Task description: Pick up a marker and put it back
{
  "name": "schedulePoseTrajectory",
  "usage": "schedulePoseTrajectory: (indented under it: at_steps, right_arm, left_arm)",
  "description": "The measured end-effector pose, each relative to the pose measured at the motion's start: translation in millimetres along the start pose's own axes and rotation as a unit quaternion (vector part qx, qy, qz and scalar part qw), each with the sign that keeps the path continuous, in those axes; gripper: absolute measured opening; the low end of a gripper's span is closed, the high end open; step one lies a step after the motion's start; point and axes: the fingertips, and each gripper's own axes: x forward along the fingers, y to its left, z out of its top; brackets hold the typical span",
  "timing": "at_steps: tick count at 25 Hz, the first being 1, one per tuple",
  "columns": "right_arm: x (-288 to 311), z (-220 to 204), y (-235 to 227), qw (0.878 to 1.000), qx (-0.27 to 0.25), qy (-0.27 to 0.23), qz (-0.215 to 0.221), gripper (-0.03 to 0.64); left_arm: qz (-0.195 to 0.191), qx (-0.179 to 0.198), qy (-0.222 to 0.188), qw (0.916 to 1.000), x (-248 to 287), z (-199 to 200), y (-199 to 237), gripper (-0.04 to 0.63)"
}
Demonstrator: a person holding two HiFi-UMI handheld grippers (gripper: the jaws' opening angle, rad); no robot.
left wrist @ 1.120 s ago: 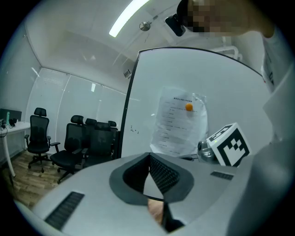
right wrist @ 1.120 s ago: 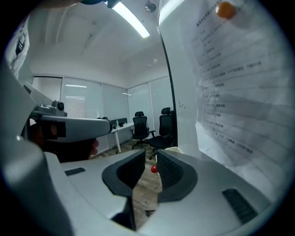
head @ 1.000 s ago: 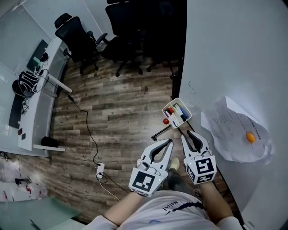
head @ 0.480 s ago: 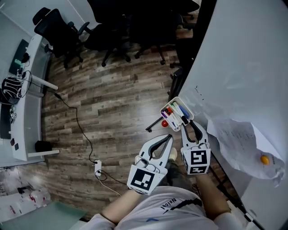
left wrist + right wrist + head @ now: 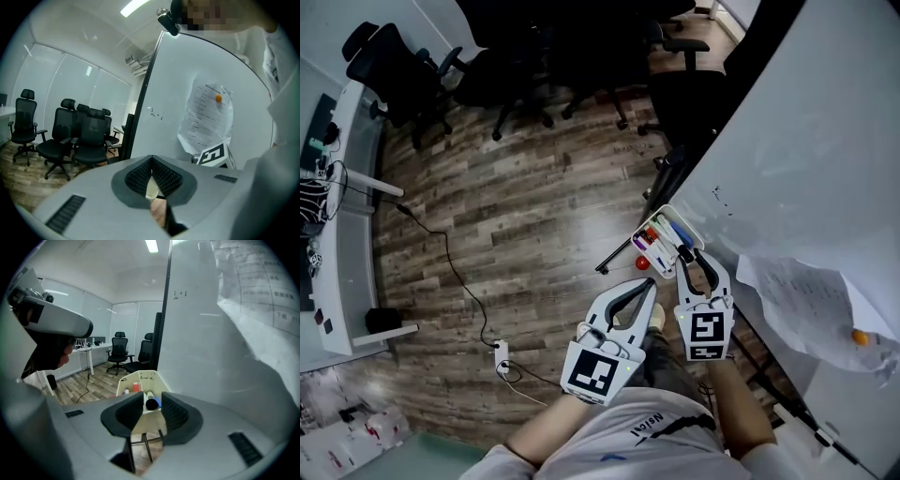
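Observation:
A white tray [image 5: 649, 223] of several coloured markers hangs on the whiteboard's [image 5: 797, 131] lower edge. My right gripper [image 5: 693, 255] is at the tray's near end, its jaws open. In the right gripper view, a blue marker with a black end [image 5: 152, 404] lies in the tray [image 5: 140, 379], and the right gripper [image 5: 153, 398] stands around that end without pressing on it. My left gripper [image 5: 652, 285] hangs over the floor just left of the tray, shut and empty. In the left gripper view, the left gripper [image 5: 151, 160] shows its pads meeting.
A crumpled printed sheet [image 5: 802, 305] with an orange magnet [image 5: 860, 337] hangs on the board at the right. A red ball [image 5: 643, 263] lies below the tray. Black office chairs [image 5: 389, 61] stand at the back, with a white desk [image 5: 342, 244] at the left. A cable [image 5: 459, 277] crosses the wooden floor.
The right gripper's jaws have spread apart at the tray's near end. The head view has swung, so the tray and both grippers sit lower in the frame. The left gripper stays shut.

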Motion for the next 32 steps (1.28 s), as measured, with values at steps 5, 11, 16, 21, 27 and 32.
schedulePoseTrajectory:
  at_steps: [5, 11, 16, 21, 27, 32]
  right_arm:
    - [1.9, 0.2, 5.9, 1.0, -0.006, 0.011, 0.022, 0.09]
    - [0.7, 1.0, 6.6, 1.0, -0.005, 0.017, 0.025, 0.072]
    - [-8.4, 10.7, 2.4, 1.0, 0.01, 0.003, 0.024, 0.072]
    - [-24.7, 29.8, -1.9, 0.999, 0.022, -0.013, 0.025, 0.072]
    - [-53.3, 59.1, -1.7, 0.999, 0.024, -0.037, 0.031, 0.072]
    - [-78.4, 85.5, 0.1, 0.996, 0.027, -0.067, 0.044, 0.072]
  left_arm:
    - [-0.001, 0.0, 0.0, 1.0, -0.3, 1.1, 4.2, 0.012]
    - [0.001, 0.002, -0.004, 1.0, 0.1, 6.2, 5.6, 0.012]
    - [0.002, 0.009, -0.006, 0.9999, 0.0, 9.9, 4.9, 0.012]
    - [-0.002, 0.012, -0.01, 0.9999, 1.8, 16.2, -3.5, 0.012]
    - [-0.011, 0.026, -0.022, 0.9994, 3.6, 32.3, -17.3, 0.012]
    - [-0.016, 0.038, -0.033, 0.9986, 1.9, 48.4, -25.8, 0.012]
